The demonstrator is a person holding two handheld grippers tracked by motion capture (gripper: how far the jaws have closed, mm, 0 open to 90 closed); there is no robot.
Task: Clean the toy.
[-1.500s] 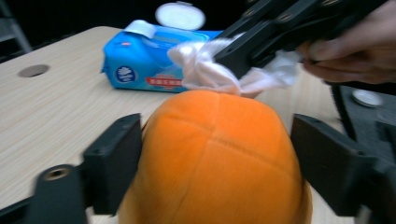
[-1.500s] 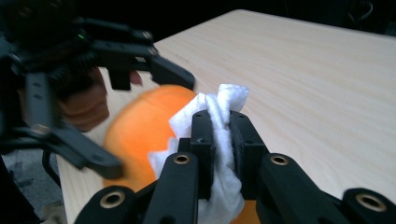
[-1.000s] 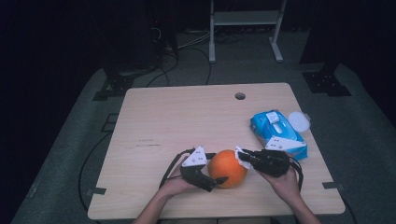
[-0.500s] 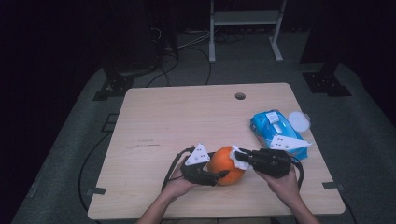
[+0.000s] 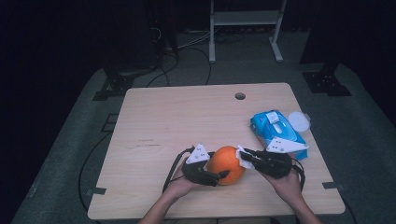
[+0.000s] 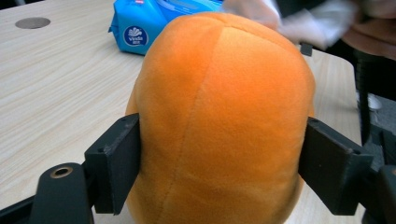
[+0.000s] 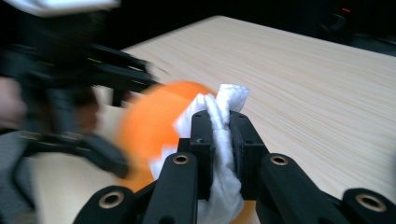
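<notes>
An orange plush ball (image 5: pixel 226 164) rests on the wooden table (image 5: pixel 187 116) near the front edge. My left gripper (image 5: pixel 220 170) comes in from the left and is shut on it. In the left gripper view both pads press into the sides of the ball (image 6: pixel 219 121), and those jaws have just been opening a little. My right gripper (image 5: pixel 246 157) comes in from the right, shut on a crumpled white wipe (image 5: pixel 243 156). In the right gripper view the wipe (image 7: pixel 225 105) sticks out past the jaws and lies against the ball (image 7: pixel 149 116).
A blue pack of wipes (image 5: pixel 275 130) lies at the right side of the table, with a white round lid (image 5: pixel 299 120) beside it at the edge. A cable hole (image 5: pixel 240 96) sits near the far edge. A dark floor with cables and stands surrounds the table.
The ball shifted slightly left and back between the left jaws. The wipe stays against its right side. Both hands have kept their places.
</notes>
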